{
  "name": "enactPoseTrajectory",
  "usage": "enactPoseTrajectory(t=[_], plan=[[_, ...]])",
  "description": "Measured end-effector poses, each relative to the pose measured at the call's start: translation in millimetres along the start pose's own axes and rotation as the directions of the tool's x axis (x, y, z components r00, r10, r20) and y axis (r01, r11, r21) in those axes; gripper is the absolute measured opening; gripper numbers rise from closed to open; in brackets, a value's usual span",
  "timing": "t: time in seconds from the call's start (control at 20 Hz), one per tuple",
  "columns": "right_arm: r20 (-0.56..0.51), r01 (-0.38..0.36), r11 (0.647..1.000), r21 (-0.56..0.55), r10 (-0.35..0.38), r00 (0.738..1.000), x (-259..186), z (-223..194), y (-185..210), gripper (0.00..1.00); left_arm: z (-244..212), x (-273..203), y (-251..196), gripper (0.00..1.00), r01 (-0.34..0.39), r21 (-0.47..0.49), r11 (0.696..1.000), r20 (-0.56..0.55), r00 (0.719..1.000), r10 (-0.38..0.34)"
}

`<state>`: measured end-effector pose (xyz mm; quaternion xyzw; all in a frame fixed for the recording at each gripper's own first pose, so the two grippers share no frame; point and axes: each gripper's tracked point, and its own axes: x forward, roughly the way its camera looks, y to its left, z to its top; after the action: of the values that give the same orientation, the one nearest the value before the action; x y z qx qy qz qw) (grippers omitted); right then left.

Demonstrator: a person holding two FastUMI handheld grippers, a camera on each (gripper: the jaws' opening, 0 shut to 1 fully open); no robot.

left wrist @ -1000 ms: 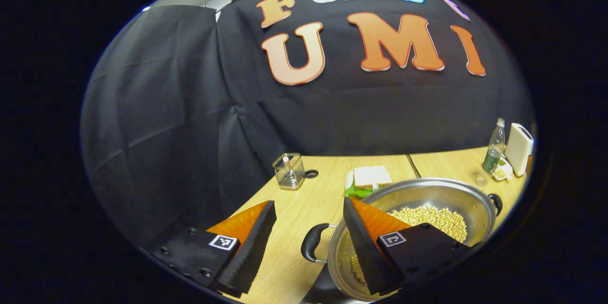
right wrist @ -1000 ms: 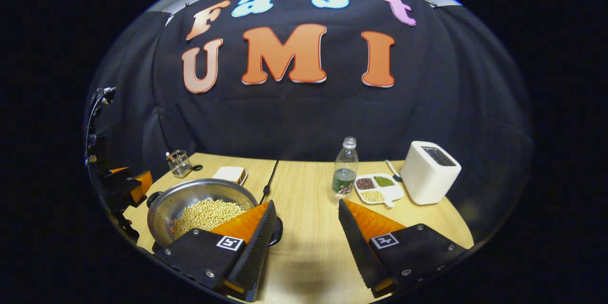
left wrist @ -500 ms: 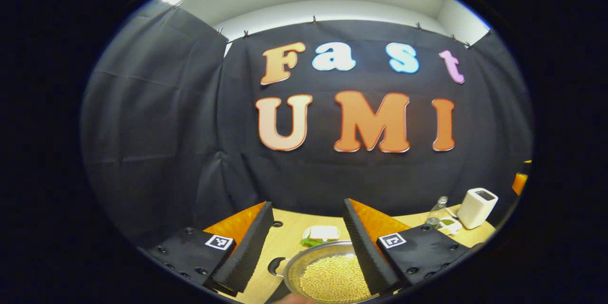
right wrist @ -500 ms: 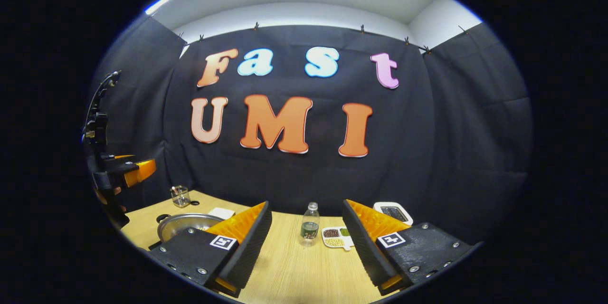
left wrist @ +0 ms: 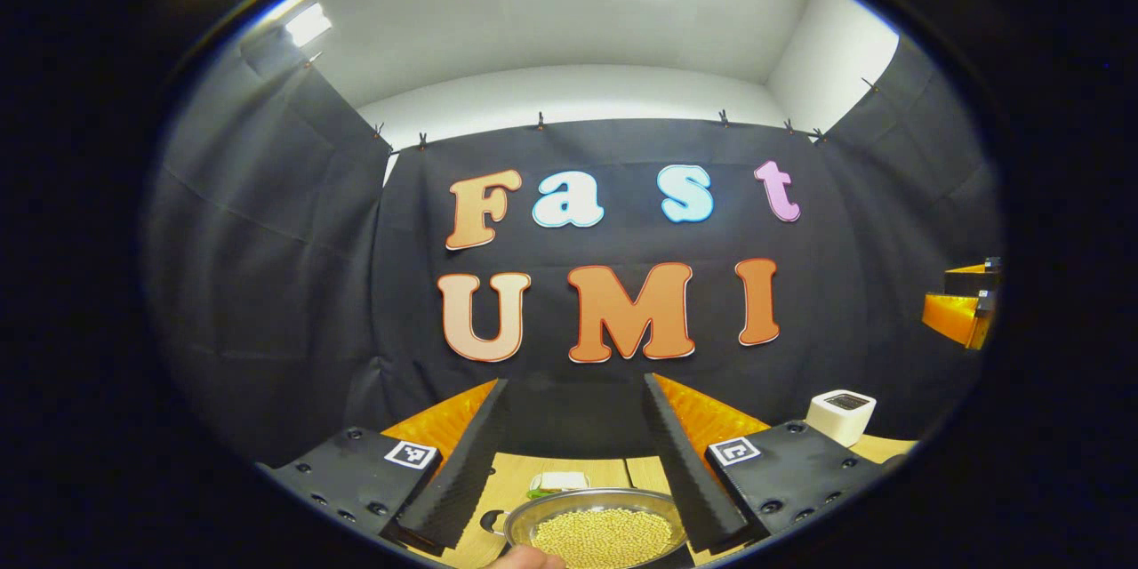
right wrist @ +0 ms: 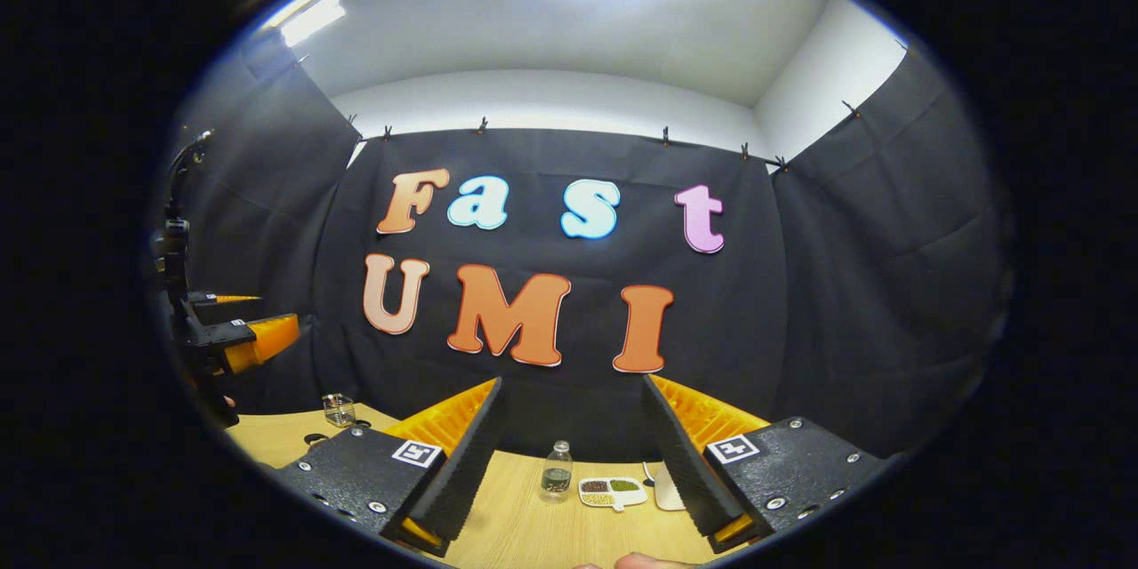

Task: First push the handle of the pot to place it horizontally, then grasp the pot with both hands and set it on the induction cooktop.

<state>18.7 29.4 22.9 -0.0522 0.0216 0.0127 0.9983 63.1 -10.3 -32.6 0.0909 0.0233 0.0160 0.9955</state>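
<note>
The steel pot [left wrist: 600, 532] holds pale beans and sits on the wooden table, low in the left gripper view. A black handle [left wrist: 491, 521] sticks out on its left side. My left gripper [left wrist: 573, 382] is open and raised well above the pot, touching nothing. It is also seen in the right gripper view as the left gripper [right wrist: 236, 338] at the left edge. My right gripper [right wrist: 571, 382] is open too, held high over the table with nothing between its fingers. In the left gripper view the right gripper [left wrist: 960, 316] hangs at the far right.
A plastic bottle [right wrist: 557, 471], a divided dish [right wrist: 612, 491] of beans and a white box [left wrist: 842, 415] stand at the back right. A glass holder [right wrist: 338, 410] is at the back left, and a plate with a sandwich [left wrist: 558, 482] lies behind the pot.
Both grippers have risen and pulled back from the table, so the pot and other things look smaller and lower. The ceiling has come into view. Both stay open.
</note>
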Motion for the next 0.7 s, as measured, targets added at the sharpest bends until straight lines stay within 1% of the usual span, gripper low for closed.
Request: enactPoseTrajectory(t=[0.1, 0.15, 0.2, 0.35, 0.5, 0.6, 0.65, 0.7], plan=[[0.011, -0.005, 1.0, 0.002, 0.005, 1.0, -5.2, 8.9, -0.9, 0.93, 9.5, -7.7, -4.8, 0.99, 0.014, -0.042, 0.999, -0.001, 1.0, -0.014], [0.01, -0.004, 1.0, 0.003, 0.004, 1.0, -6.8, 10.8, -4.0, 0.97, 16.3, -12.6, -5.4, 0.99, 0.026, -0.061, 0.998, -0.001, 1.0, -0.026], [0.004, -0.004, 1.0, 0.004, 0.004, 1.0, -8.4, 14.4, -6.7, 0.93, 25.2, -15.2, -4.3, 0.99, 0.031, -0.069, 0.997, 0.005, 1.0, -0.03], [0.006, -0.005, 1.0, 0.016, 0.005, 1.0, -13.6, 28.5, -14.6, 0.94, 46.6, -24.2, 2.1, 0.98, 0.023, -0.073, 0.997, 0.023, 1.0, -0.021], [0.007, -0.001, 1.0, 0.024, 0.001, 1.0, -17.0, 41.0, -20.8, 0.94, 61.8, -34.5, -3.6, 0.98, 0.045, -0.081, 0.996, 0.016, 0.999, -0.043], [0.006, -0.019, 0.999, 0.033, 0.019, 1.0, -21.4, 47.9, -17.6, 0.94, 73.7, -38.1, -3.1, 0.98, 0.043, -0.078, 0.996, 0.026, 0.999, -0.041], [0.007, -0.031, 0.999, 0.041, 0.03, 1.0, -22.2, 50.4, -16.7, 0.97, 78.5, -39.7, -1.1, 0.98, 0.036, -0.076, 0.996, 0.03, 0.999, -0.033], [0.007, -0.041, 0.998, 0.046, 0.041, 0.999, -24.5, 53.0, -14.5, 0.97, 81.8, -41.8, -1.7, 0.98, 0.033, -0.08, 0.996, 0.035, 0.999, -0.03]])
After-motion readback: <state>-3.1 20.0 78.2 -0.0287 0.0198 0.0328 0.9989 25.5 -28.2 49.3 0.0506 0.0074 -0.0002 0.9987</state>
